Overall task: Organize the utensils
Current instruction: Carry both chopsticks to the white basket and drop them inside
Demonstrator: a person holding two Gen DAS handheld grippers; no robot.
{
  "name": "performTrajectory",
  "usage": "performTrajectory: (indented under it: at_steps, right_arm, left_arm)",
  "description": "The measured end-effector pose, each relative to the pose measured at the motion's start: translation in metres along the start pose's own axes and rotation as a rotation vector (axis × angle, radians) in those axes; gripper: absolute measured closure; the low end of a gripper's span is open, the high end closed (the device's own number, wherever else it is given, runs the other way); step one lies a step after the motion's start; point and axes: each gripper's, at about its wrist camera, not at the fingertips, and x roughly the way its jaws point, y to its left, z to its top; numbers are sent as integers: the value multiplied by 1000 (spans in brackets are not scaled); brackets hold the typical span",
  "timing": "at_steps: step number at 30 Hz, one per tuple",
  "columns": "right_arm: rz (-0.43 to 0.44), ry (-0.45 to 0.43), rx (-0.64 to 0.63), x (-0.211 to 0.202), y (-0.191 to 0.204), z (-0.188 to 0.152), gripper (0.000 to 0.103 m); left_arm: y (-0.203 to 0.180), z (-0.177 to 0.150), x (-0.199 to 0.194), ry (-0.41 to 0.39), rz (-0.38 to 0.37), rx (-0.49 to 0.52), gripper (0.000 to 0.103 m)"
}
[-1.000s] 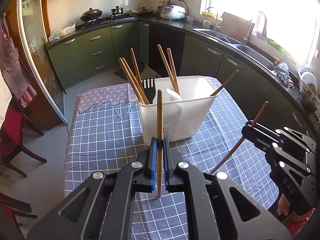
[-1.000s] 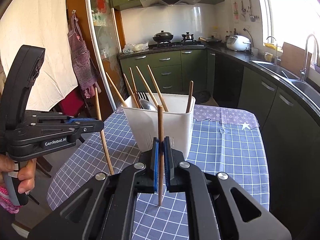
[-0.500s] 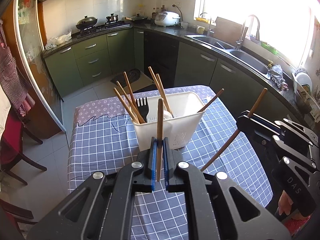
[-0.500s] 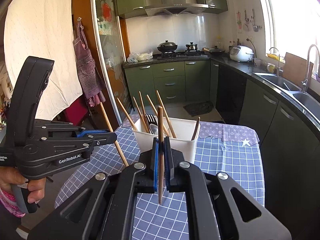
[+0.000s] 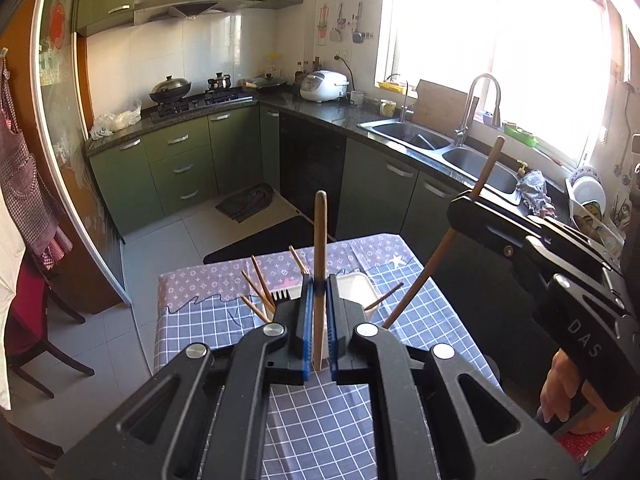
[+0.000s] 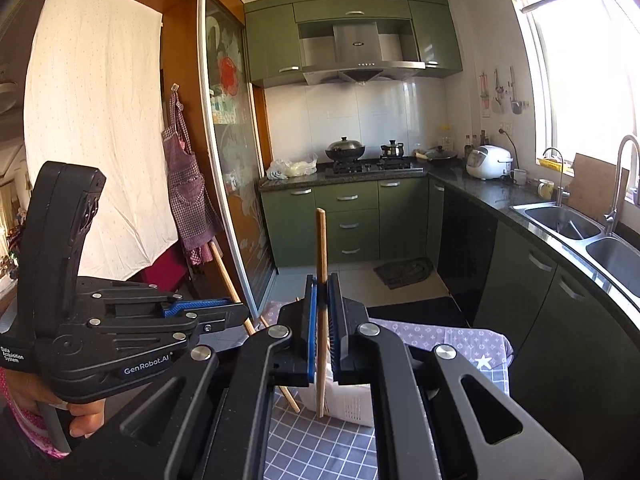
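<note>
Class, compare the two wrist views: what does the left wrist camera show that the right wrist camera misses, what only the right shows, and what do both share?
Only the left wrist view shows the black fork and chopsticks standing in the holder. Only the right wrist view shows the checked apron hanging by the sliding door. Both show the white utensil holder on the checked tablecloth, and each gripper, left gripper and right gripper, shut on one chopstick.

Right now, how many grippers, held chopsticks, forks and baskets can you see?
Hand-held grippers: 2
Held chopsticks: 2
Black fork: 1
White basket: 1
Total: 6
</note>
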Motion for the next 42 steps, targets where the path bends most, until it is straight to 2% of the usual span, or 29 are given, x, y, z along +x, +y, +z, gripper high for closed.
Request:
performTrajectory:
  at_steps: [6,13,15,22,27,34,42]
  right_arm:
    - [-41,-12,4,25,-12,27,97]
    - [-74,11,17,61,-29,24,97]
    - [-85,15,13,71,-33,20,97]
    - [-103,73,38,103,-49,5,97]
    - [-106,234,57,129,-52,-15,97]
    - [-127,261,36,140,-48,-35,97]
    - [-125,306,43,154,-51,-58,97]
  left_arm:
    - [2,31,-3,-60,9,-22,97]
    - [12,43,24,-73,66,-37,97]
    - [12,41,29,-94,113,-22,96]
    - [14,32,37,-75,97,-28,97]
    - [12,24,30,-66,73,-22,97]
    - [11,18,31,-52,75,-10,97]
    - [17,13,62,0,95,-17,97]
